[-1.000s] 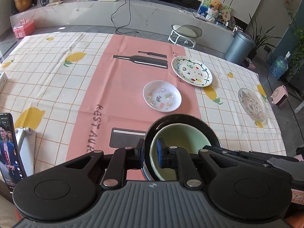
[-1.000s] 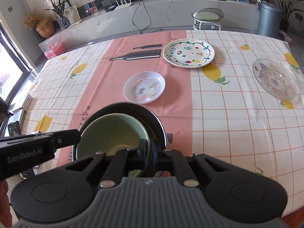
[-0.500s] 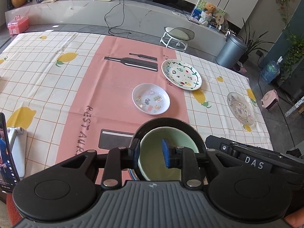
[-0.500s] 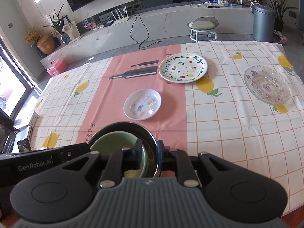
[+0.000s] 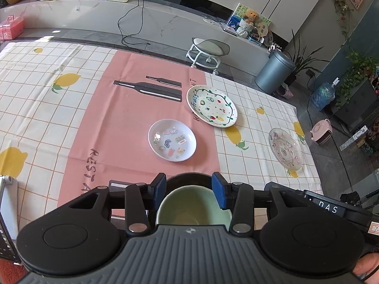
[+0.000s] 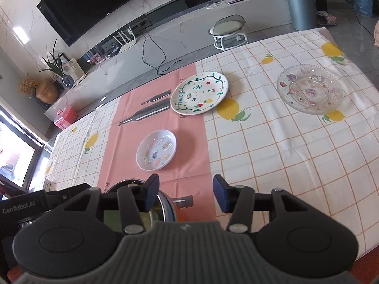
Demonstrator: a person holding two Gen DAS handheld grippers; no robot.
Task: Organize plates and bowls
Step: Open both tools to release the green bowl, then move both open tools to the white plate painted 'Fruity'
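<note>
A pale green bowl [image 5: 194,208] sits nested in a black bowl [image 5: 187,177] at the table's near edge. My left gripper [image 5: 189,190] is open above them, holding nothing. My right gripper [image 6: 186,190] is open too, raised just right of the bowls [image 6: 163,210]. A small white sticker plate [image 5: 172,140] [image 6: 156,149] lies on the pink runner. A fruit-painted plate [image 5: 211,105] [image 6: 199,92] lies beyond it. A clear glass plate [image 5: 285,148] [image 6: 309,92] lies at the right.
The lemon-check tablecloth [image 5: 47,108] covers the table. A phone on a stand [image 5: 4,213] is at the near left edge. Off the table stand a stool [image 5: 208,49] and a grey bin [image 5: 276,72].
Both grippers have opened and let go of the nested bowls, then pulled back and up. The right wrist view has tilted up toward the far wall.
</note>
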